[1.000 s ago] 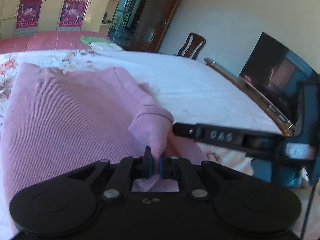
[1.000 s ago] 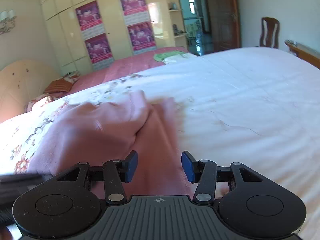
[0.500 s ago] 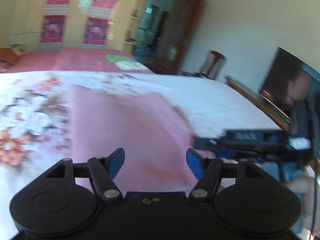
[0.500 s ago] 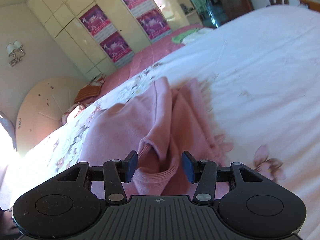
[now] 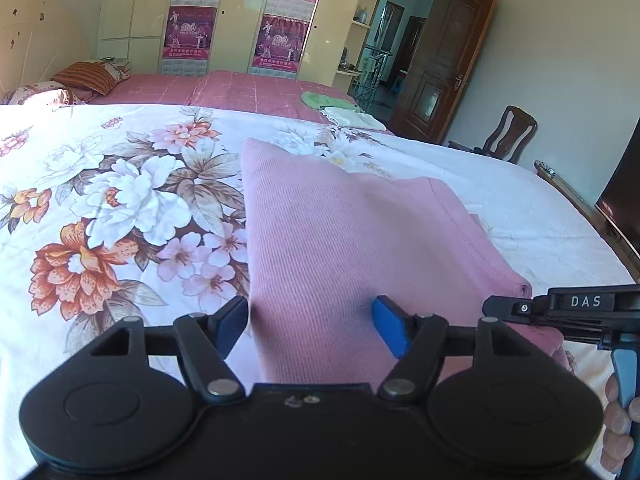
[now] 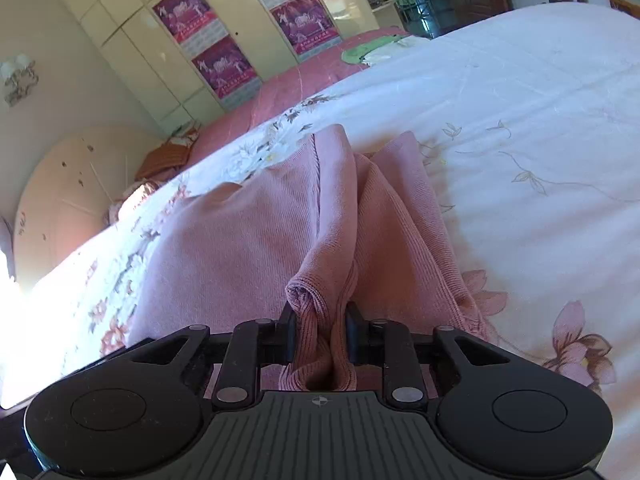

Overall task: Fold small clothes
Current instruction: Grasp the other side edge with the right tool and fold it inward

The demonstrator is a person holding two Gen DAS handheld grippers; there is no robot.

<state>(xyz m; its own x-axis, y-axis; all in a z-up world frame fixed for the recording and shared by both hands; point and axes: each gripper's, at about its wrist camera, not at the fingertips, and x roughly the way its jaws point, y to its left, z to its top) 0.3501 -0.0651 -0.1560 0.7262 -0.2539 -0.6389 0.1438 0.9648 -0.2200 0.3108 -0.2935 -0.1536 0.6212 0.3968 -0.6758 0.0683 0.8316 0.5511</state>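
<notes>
The pink garment (image 5: pixel 340 240) lies on the flowered bedspread (image 5: pixel 120 200), partly folded into a long strip whose long axis runs away from both claws toward the far wardrobe. The left claw (image 5: pixel 310 326) hovers over the strip's near end with its jaws opening, cloth below them but nothing pinched. The right claw (image 6: pixel 320 334) is closing on a bunched, rolled edge (image 6: pixel 316 304) of the garment's right side, and its pads already press the cloth. That held edge lies directly at the right claw, so the right hand is nearer for the next fold, probably leftward across the strip.
</notes>
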